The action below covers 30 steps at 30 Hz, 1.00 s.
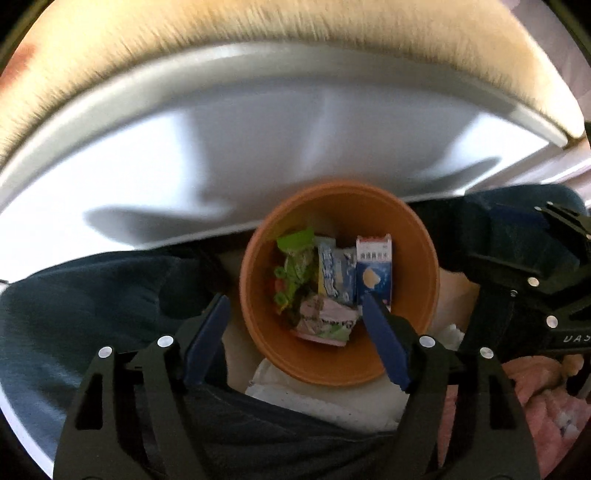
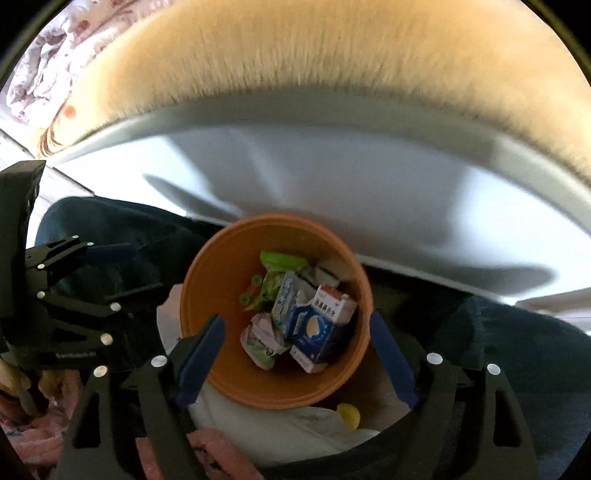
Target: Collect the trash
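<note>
An orange bin [image 1: 413, 258] stands on the floor below a white table, seen from above; it also shows in the right wrist view [image 2: 207, 295]. Inside lie a blue-and-white carton [image 1: 373, 275] [image 2: 321, 332], a green wrapper [image 1: 295, 266] [image 2: 275, 275], a light blue packet [image 1: 332, 277] [image 2: 286, 306] and a pink-green wrapper [image 1: 325, 321] [image 2: 264, 339]. My left gripper [image 1: 295, 314] is open and empty above the bin. My right gripper [image 2: 297, 328] is open and empty above it too, and shows at the right of the left wrist view [image 1: 535, 273].
The white table [image 1: 258, 140] [image 2: 369, 177] lies ahead, with a beige fuzzy rug [image 1: 295, 26] [image 2: 332, 55] beyond. The person's dark blue legs [image 1: 92, 295] [image 2: 517, 339] flank the bin. White slippers [image 1: 314, 398] and a pink garment [image 1: 535, 387] lie below. A yellow object [image 2: 349, 415] sits by the bin.
</note>
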### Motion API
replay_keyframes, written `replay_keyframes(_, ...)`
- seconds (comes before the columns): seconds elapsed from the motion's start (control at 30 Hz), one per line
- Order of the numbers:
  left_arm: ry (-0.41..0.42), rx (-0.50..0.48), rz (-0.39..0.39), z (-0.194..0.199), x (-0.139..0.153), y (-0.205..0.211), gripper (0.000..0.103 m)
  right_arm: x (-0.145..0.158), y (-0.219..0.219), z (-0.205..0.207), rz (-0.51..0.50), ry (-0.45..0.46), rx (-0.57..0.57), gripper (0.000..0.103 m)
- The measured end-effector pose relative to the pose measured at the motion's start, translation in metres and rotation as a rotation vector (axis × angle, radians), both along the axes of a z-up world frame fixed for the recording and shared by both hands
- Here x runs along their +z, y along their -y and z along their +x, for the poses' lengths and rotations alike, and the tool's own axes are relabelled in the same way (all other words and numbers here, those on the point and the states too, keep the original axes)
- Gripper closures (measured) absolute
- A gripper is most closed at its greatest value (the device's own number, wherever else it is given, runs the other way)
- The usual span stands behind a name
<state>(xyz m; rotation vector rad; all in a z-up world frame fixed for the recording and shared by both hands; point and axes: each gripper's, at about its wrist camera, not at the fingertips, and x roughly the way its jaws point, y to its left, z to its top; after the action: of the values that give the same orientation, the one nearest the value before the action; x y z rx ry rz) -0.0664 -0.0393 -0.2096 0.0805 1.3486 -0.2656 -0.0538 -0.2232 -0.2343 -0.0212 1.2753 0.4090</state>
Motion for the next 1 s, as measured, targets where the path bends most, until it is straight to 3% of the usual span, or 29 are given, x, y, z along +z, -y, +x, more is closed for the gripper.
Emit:
replay_keyframes(0.27, 0.193, 0.050, 0.011, 0.006, 0.064, -0.008, 0.030, 0.081, 0.023, 0.003, 0.029, 0.241, -0.049, 0.018)
replay_keyframes(0.4, 0.364, 0.086, 0.044, 0.010, 0.116, -0.012, 0.021, 0.130, 0.033, 0.007, 0.034, 0.406, -0.091, 0.015)
replay_keyframes(0.57, 0.524, 0.139, 0.051, 0.020, 0.167, -0.016, 0.020, 0.180, 0.046, 0.013, 0.028, 0.596, -0.149, 0.010)
replay_keyframes(0.73, 0.648, 0.193, 0.034, 0.028, 0.208, -0.023, 0.017, 0.214, 0.058, 0.019, 0.061, 0.700, -0.204, 0.009)
replay_keyframes(1.0, 0.765, 0.233, 0.010, 0.023, 0.248, -0.025, 0.016, 0.241, 0.066, 0.018, 0.078, 0.789, -0.253, 0.008)
